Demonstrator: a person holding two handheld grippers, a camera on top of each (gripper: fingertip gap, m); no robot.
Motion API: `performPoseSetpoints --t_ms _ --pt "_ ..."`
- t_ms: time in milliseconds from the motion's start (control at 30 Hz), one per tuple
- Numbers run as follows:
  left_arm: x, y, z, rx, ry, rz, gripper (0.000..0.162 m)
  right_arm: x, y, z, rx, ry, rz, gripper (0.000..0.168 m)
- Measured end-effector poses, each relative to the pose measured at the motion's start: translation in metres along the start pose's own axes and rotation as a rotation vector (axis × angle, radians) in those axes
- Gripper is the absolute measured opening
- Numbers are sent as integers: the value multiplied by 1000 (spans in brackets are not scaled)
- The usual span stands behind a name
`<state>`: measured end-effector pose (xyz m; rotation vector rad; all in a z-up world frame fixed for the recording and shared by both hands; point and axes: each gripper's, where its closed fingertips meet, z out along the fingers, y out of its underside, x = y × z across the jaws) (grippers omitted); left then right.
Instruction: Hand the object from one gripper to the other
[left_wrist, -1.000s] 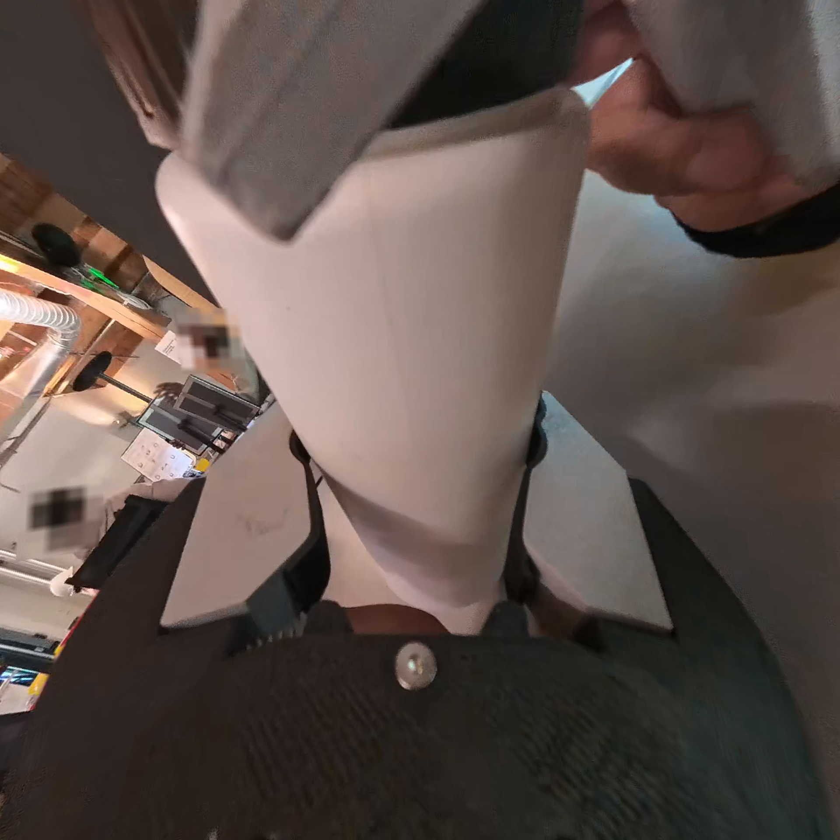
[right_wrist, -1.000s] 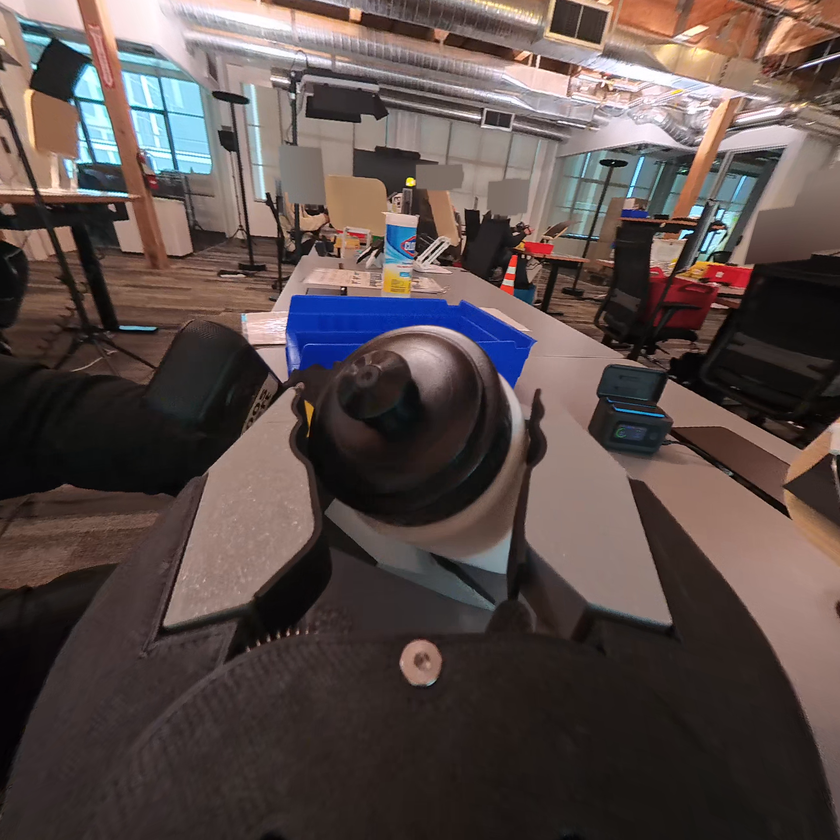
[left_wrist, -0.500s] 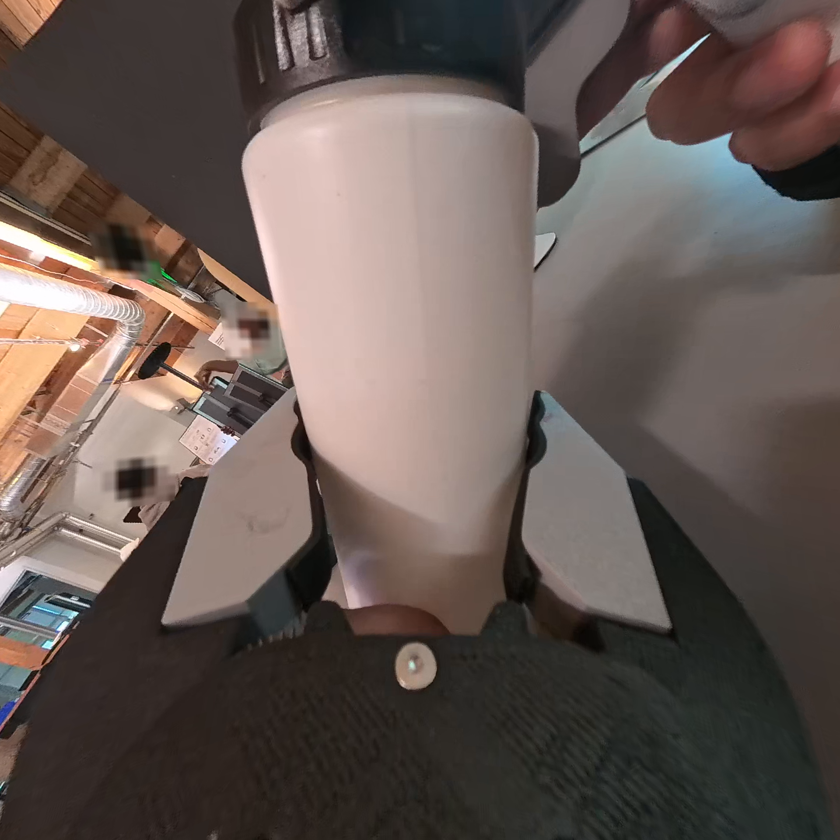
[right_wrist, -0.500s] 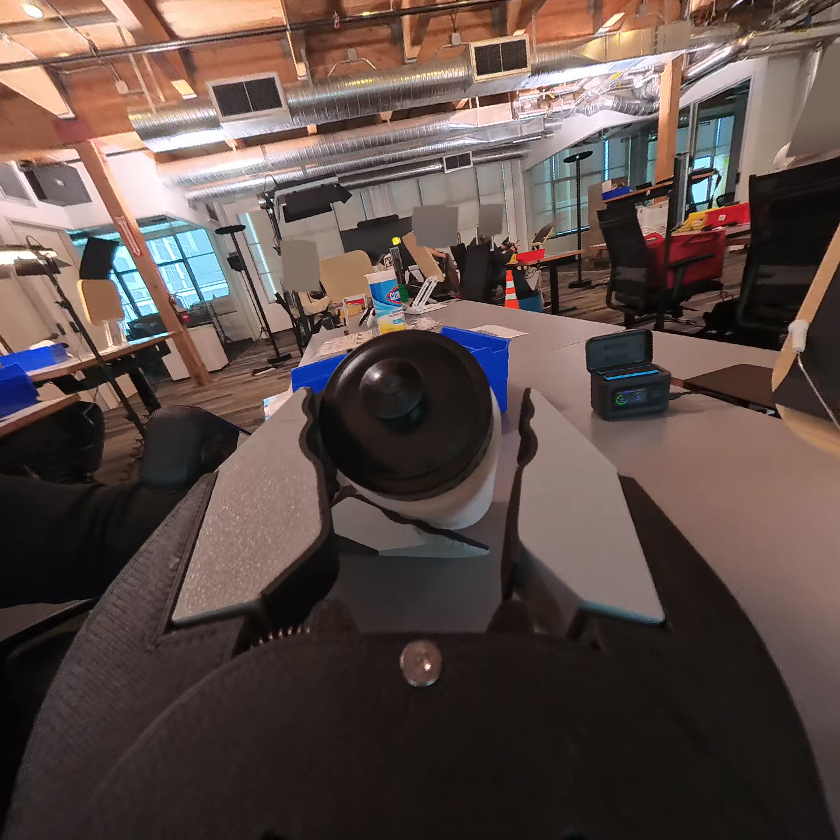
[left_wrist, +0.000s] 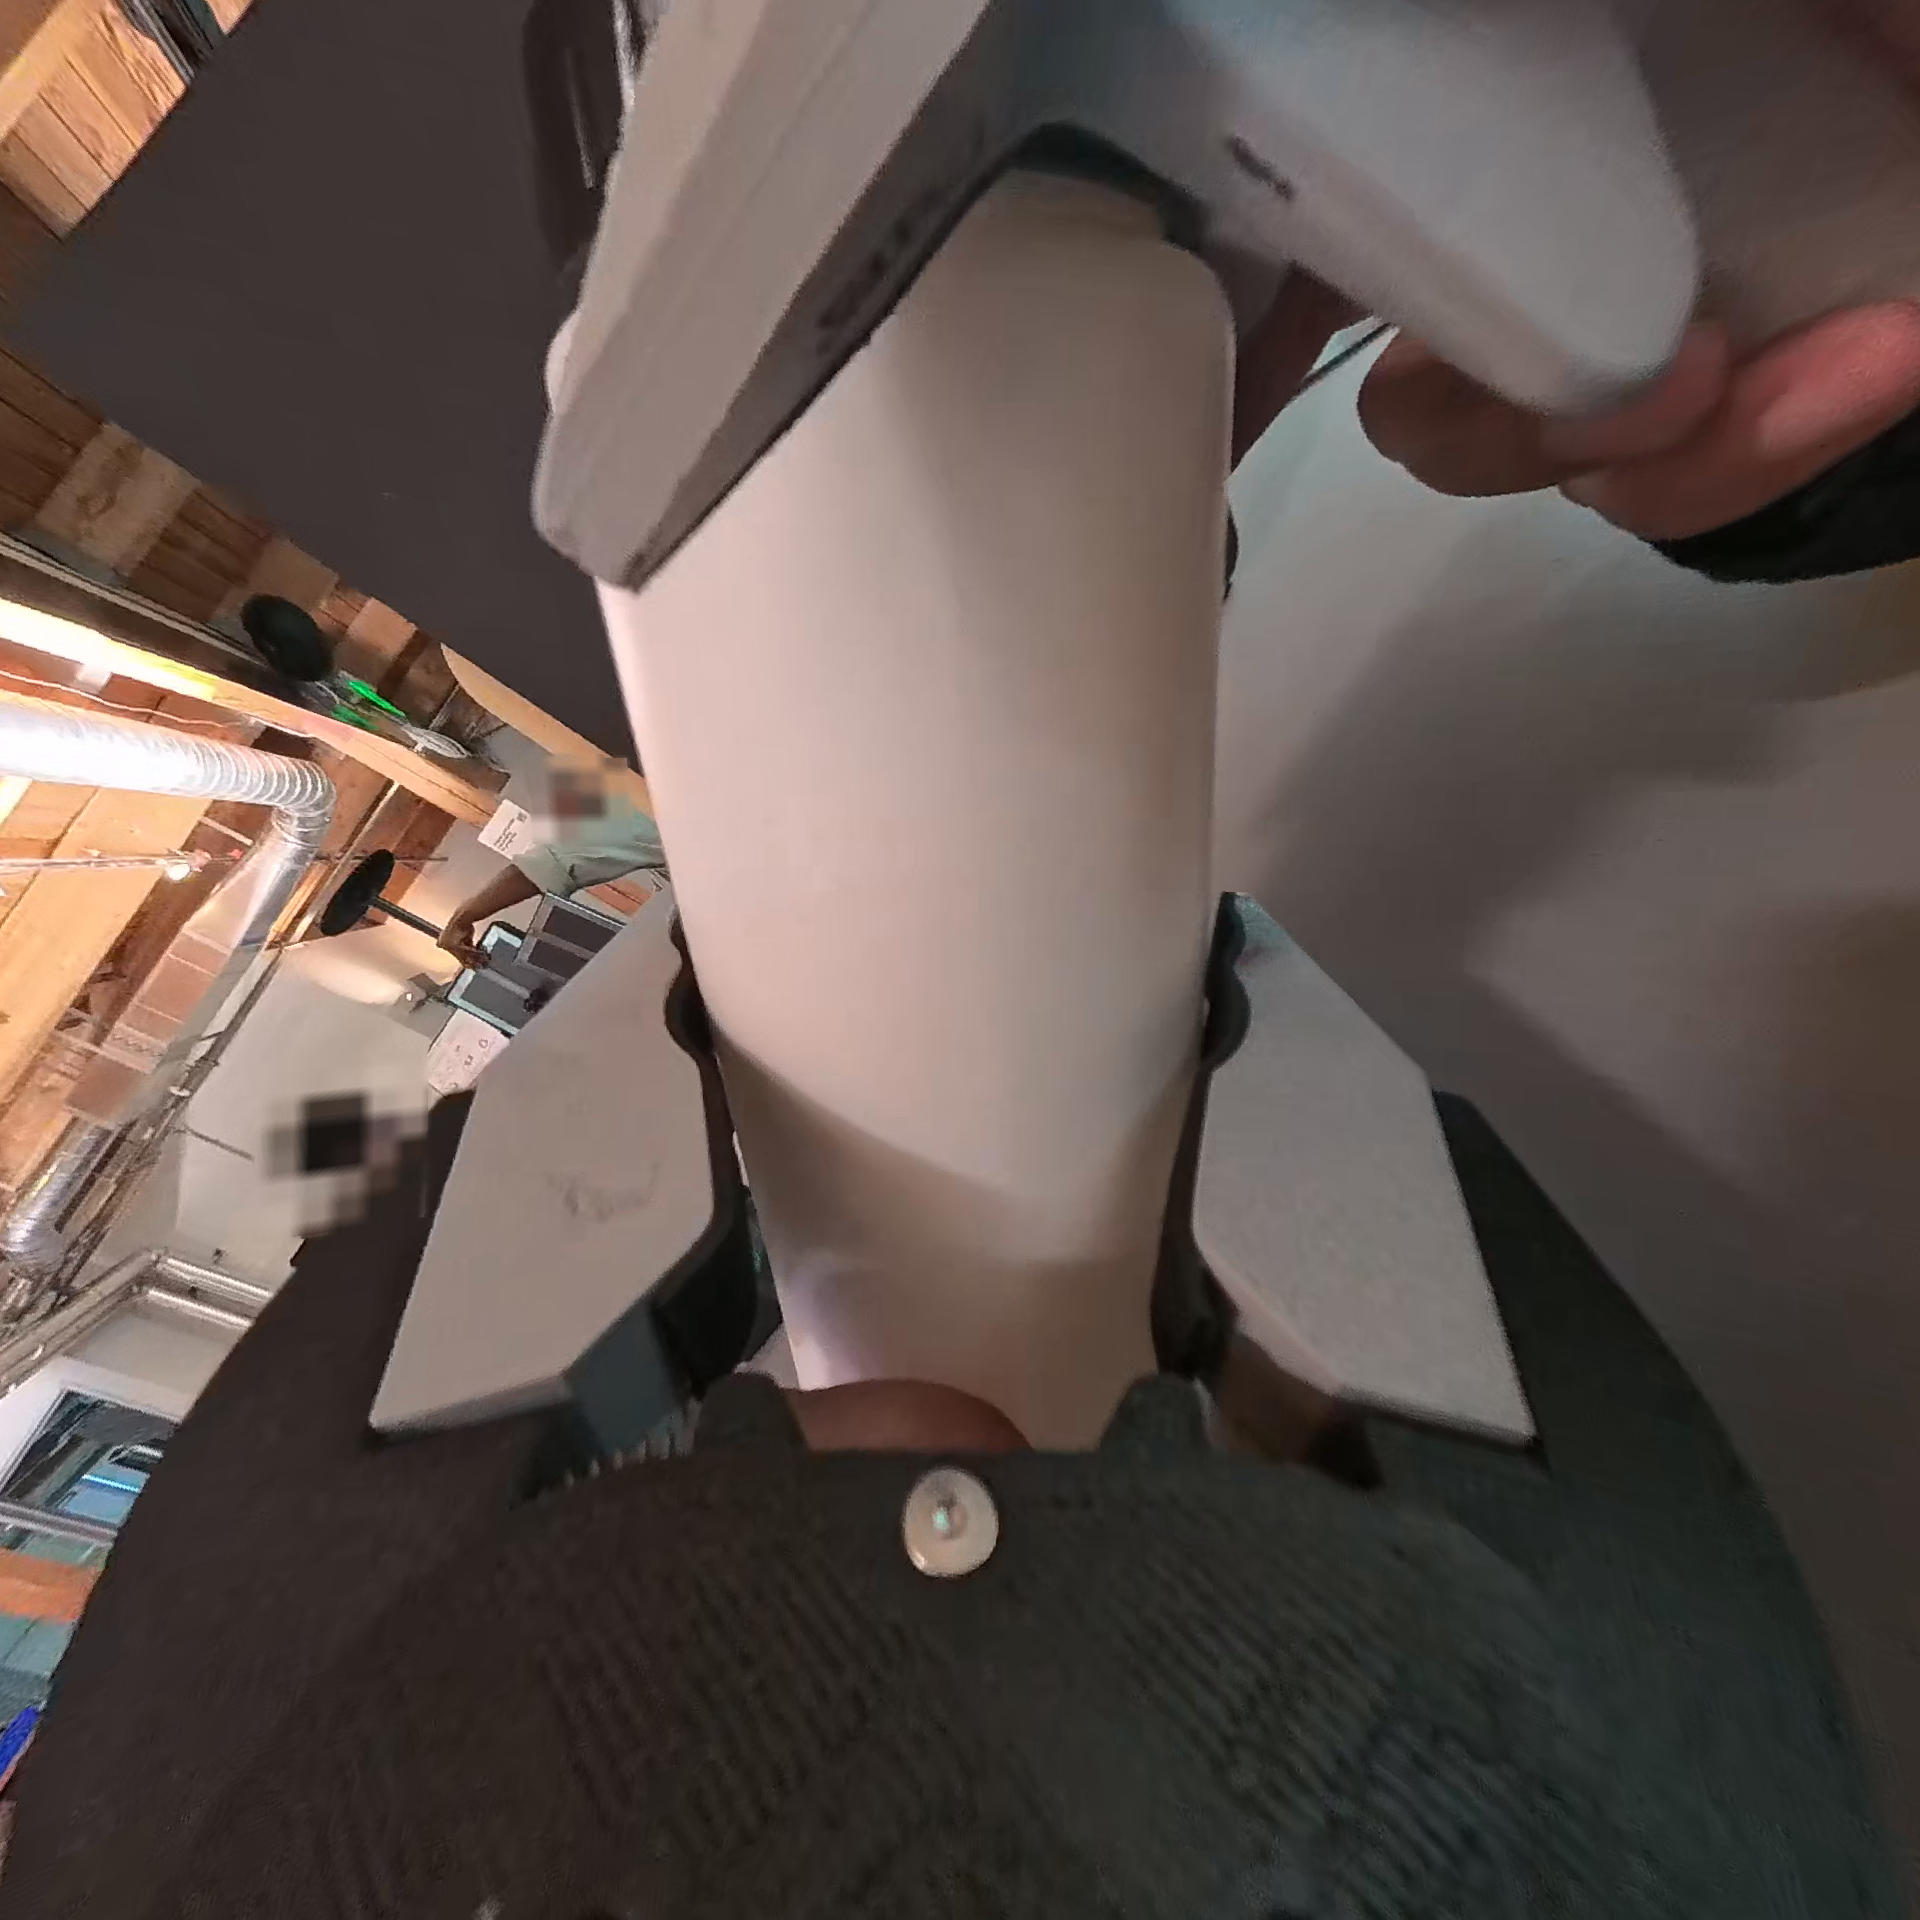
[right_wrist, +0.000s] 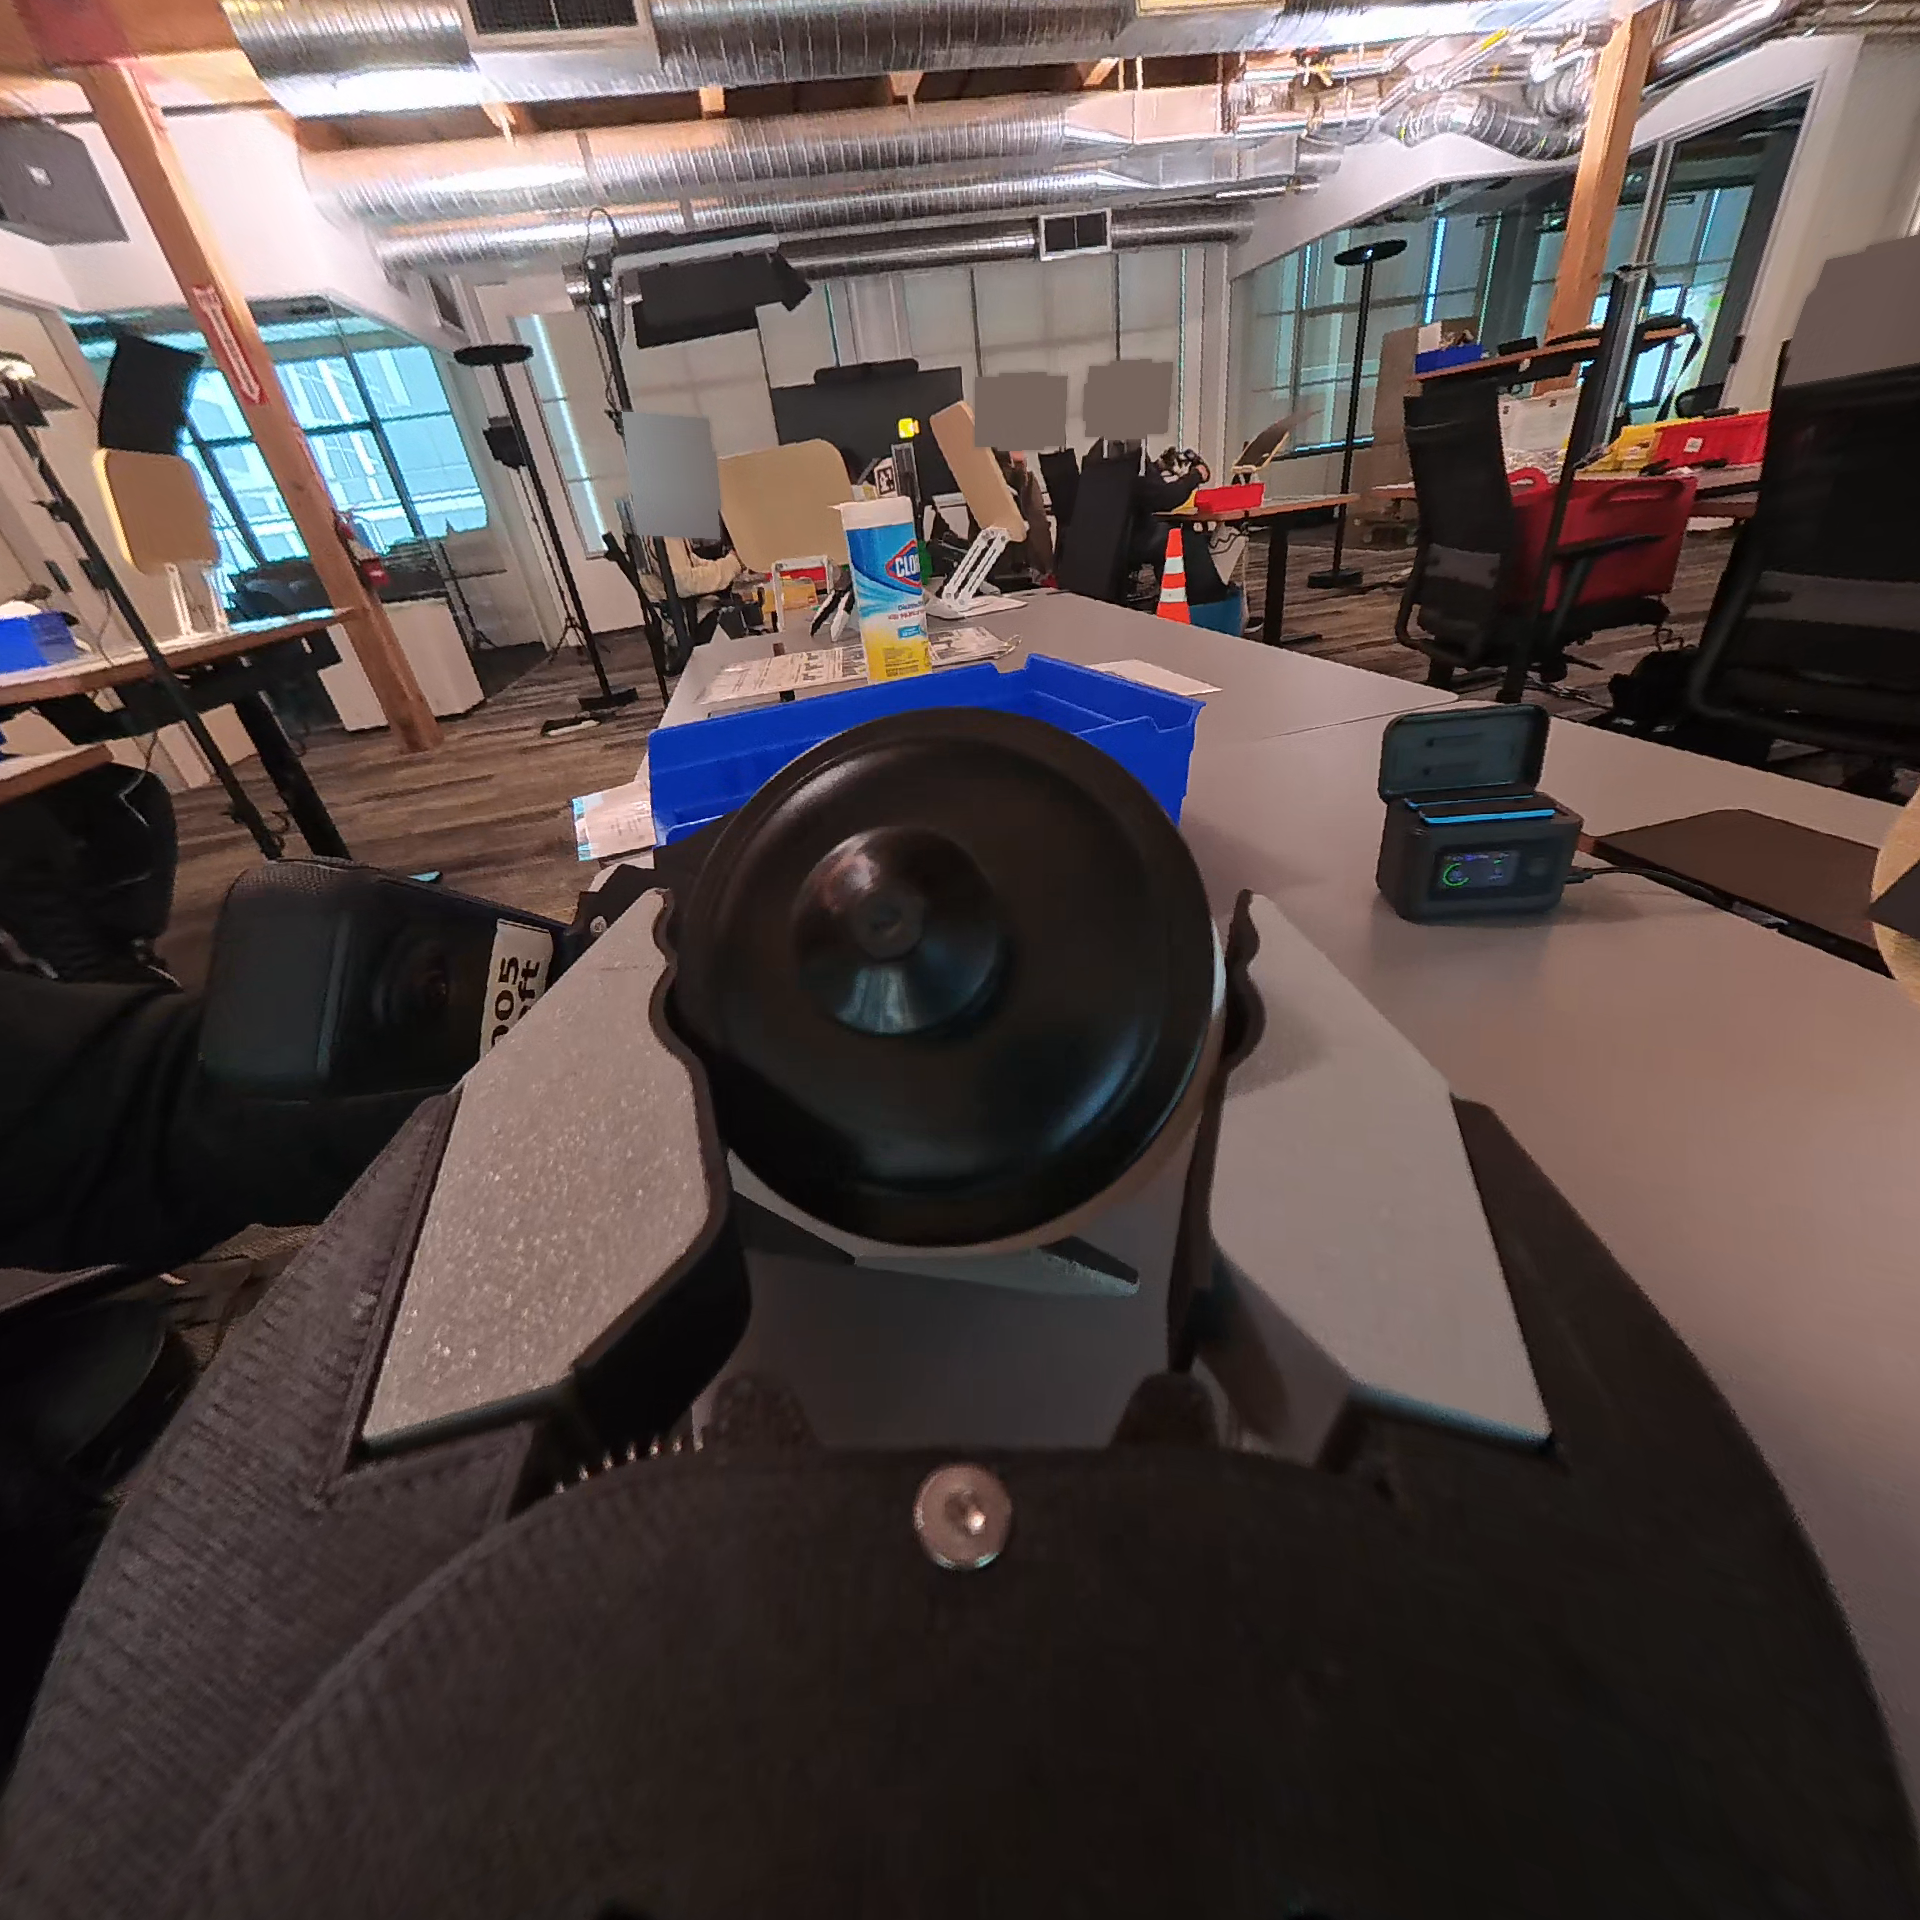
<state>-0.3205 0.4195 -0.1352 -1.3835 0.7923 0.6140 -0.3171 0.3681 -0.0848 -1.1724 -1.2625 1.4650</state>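
A white bottle (left_wrist: 935, 779) with a black cap (right_wrist: 935, 997) is held in the air between both grippers. My left gripper (left_wrist: 951, 935) is shut on the bottle's lower body, with the fingers pressed against both sides. My right gripper (right_wrist: 951, 935) faces the cap end-on, and its fingers touch the cap's rim on both sides. In the left wrist view one of its grey fingers (left_wrist: 831, 260) lies over the bottle's top and hides the cap. The left gripper's black body (right_wrist: 343, 987) shows at the left of the right wrist view.
A grey table (right_wrist: 1558, 1039) lies below, with a blue bin (right_wrist: 727, 758) behind the bottle. A black charger case (right_wrist: 1475, 852) sits to the right and a wipes canister (right_wrist: 888, 592) farther back. A hand (left_wrist: 1714, 416) holds the right gripper. Office chairs stand at the right. Left tips and right tips are each some 30 cm from the black charger case (right_wrist: 1475, 852).
Half a second ago the right gripper stood open and back from the cap, with a gap at its right finger. It has since moved over the bottle's top and closed on the cap.
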Motion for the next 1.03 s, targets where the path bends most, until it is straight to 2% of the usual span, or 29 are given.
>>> performPoseSetpoints --t_ms 200,667,1033 --pt "1 2 1 -5 4 2 96 -3 3 2 -12 -23 12 103" --pt "-2 5 4 -33 -30 0 97 16 1 -7 -43 134 -62 85" --pt "-6 8 4 -36 -36 -43 86 29 -9 -19 13 172 -1 85"
